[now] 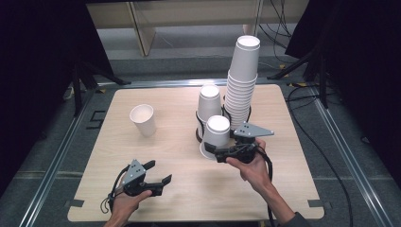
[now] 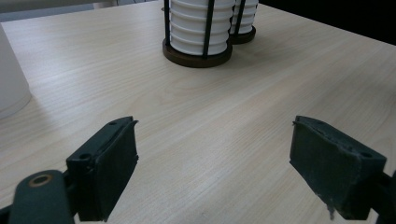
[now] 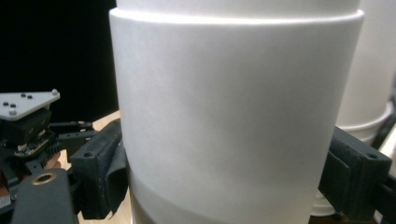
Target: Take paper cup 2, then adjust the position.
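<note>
Left gripper (image 1: 158, 173) sits low at the near left of the surface (image 1: 179, 189), held in a hand (image 1: 124, 204) that enters from the bottom edge; its jaws stand apart with nothing between them, and in the left gripper view only bare wood shows between the two black pads (image 2: 109, 172). Right gripper (image 1: 213, 151), held in the other hand (image 1: 253, 166), lies further in and to the right, its jaws pointing leftward and closed on an upside-down white paper cup (image 1: 216, 136). In the right gripper view that cup (image 3: 233, 121) stands between the jaws, a pad pressed against each flank, and its rim is hidden below the frame, so whether it rests on the wood cannot be told. Just behind the held cup stand two dark wire holders (image 1: 199, 128) on round bases: the nearer carries a short stack of inverted cups (image 1: 209, 101), the farther a tall leaning stack (image 1: 242, 80). Well off to the left, near the middle of the surface, a single cup (image 1: 143, 119) stands upright with its mouth open upward.
</note>
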A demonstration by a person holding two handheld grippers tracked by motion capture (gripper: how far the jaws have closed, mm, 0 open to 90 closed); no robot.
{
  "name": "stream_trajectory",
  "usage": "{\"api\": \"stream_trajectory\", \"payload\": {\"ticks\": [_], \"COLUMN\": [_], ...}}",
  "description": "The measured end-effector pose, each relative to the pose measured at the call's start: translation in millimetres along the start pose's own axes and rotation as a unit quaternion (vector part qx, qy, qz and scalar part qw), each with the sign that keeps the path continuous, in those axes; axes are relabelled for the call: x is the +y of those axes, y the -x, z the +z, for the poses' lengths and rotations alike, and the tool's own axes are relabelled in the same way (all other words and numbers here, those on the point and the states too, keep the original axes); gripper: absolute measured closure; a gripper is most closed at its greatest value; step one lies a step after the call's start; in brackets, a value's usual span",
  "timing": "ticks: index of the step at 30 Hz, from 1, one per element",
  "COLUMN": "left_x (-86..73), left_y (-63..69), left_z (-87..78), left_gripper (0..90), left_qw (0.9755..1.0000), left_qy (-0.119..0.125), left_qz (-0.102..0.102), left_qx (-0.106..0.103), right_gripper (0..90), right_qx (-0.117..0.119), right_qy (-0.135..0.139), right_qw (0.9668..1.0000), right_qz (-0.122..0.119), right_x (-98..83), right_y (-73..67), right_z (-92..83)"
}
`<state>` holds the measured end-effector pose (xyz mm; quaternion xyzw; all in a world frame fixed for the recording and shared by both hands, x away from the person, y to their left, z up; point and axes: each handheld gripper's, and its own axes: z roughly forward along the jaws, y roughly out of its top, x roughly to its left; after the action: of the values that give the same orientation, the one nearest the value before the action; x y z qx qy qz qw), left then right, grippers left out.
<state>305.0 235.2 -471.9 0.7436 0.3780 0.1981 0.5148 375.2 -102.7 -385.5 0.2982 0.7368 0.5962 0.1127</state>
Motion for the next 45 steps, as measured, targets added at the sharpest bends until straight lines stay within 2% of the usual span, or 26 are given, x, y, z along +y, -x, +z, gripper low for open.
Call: {"api": "stream_trajectory", "payload": {"ticks": [1, 2, 6, 8, 12, 13, 15, 21, 25, 26, 27, 28, 30, 33, 36, 37, 38, 40, 41, 45], "left_x": [0.2, 0.0, 0.2, 1.0, 1.1, 1.3, 2.1, 2.2, 1.9, 1.7, 2.1, 2.2, 2.0, 2.1, 2.3, 2.3, 2.3, 1.7, 1.7, 3.6], "left_y": [0.0, 0.1, 0.8, 1.4, 2.0, 2.0, 2.4, 4.0, 4.6, 5.6, 6.1, 6.0, 7.5, 8.3, 10.3, 10.6, 12.6, 14.7, 16.0, 19.3], "left_z": [-0.1, 0.9, 1.2, -0.6, 0.5, 0.3, -1.0, -0.7, 0.2, 0.9, 0.3, 0.2, 1.1, 1.3, 2.9, 3.0, 3.4, 5.0, 5.4, 3.8], "left_gripper": [14.5, 14.5, 14.5, 14.5, 14.5, 14.5, 14.5, 14.5, 14.5, 14.5, 14.5, 14.5, 14.5, 14.5, 14.5, 14.4, 14.5, 14.5, 14.5, 14.5], "left_qw": [1.0000, 0.9999, 0.9998, 0.9999, 0.9995, 0.9995, 0.9997, 0.9994, 0.9989, 0.9988, 0.9988, 0.9986, 0.9981, 0.9980, 0.9975, 0.9974, 0.9974, 0.9969, 0.9967, 0.9964], "left_qy": [0.002, 0.010, 0.016, 0.009, 0.023, 0.023, 0.017, 0.024, 0.028, 0.032, 0.029, 0.029, 0.032, 0.031, 0.037, 0.035, 0.032, 0.034, 0.034, 0.031], "left_qz": [0.001, -0.002, -0.002, 0.003, 0.003, 0.004, 0.006, 0.007, 0.013, 0.008, 0.010, 0.014, 0.013, 0.012, 0.006, 0.007, 0.007, 0.008, 0.008, 0.013], "left_qx": [-0.004, -0.007, -0.012, -0.010, -0.020, -0.020, -0.017, -0.023, -0.036, -0.037, -0.037, -0.041, -0.050, -0.054, -0.061, -0.062, -0.064, -0.071, -0.074, -0.077], "right_gripper": [15.5, 15.5, 15.5, 15.5, 15.5, 15.5, 15.5, 15.4, 15.4, 15.4, 15.4, 15.4, 15.4, 15.4, 15.4, 15.5, 15.4, 15.4, 15.5, 15.5], "right_qx": [0.008, 0.005, 0.012, 0.013, 0.016, 0.020, 0.019, 0.028, 0.033, 0.030, 0.032, 0.035, 0.041, 0.036, 0.046, 0.043, 0.041, 0.041, 0.052, 0.065], "right_qy": [-0.007, -0.003, -0.009, -0.013, -0.019, -0.019, -0.021, -0.030, -0.033, -0.029, -0.035, -0.031, -0.032, -0.041, -0.034, -0.031, -0.038, -0.034, -0.036, -0.043], "right_qw": [0.9999, 0.9999, 0.9999, 0.9998, 0.9996, 0.9996, 0.9996, 0.9992, 0.9989, 0.9991, 0.9989, 0.9989, 0.9986, 0.9984, 0.9983, 0.9983, 0.9982, 0.9981, 0.9977, 0.9965], "right_qz": [-0.001, -0.010, -0.007, -0.009, -0.010, -0.003, -0.009, 0.000, -0.002, -0.010, -0.004, -0.011, -0.010, -0.013, -0.014, -0.024, -0.022, -0.031, -0.024, -0.030], "right_x": [-3.6, -5.1, -9.9, -12.8, -18.3, -19.6, -21.5, -26.7, -28.3, -28.2, -28.2, -28.2, -29.0, -29.1, -30.9, -31.1, -31.1, -31.9, -32.8, -34.6], "right_y": [-2.1, -2.5, -4.2, -4.8, -5.8, -6.9, -7.1, -10.1, -14.1, -14.4, -16.3, -17.0, -19.9, -21.2, -23.0, -23.4, -24.7, -26.5, -28.9, -35.0], "right_z": [3.8, 5.7, 9.9, 12.6, 17.0, 18.4, 19.8, 24.8, 27.4, 27.7, 27.7, 28.6, 31.0, 31.4, 35.7, 37.1, 36.8, 39.7, 41.7, 46.7]}}
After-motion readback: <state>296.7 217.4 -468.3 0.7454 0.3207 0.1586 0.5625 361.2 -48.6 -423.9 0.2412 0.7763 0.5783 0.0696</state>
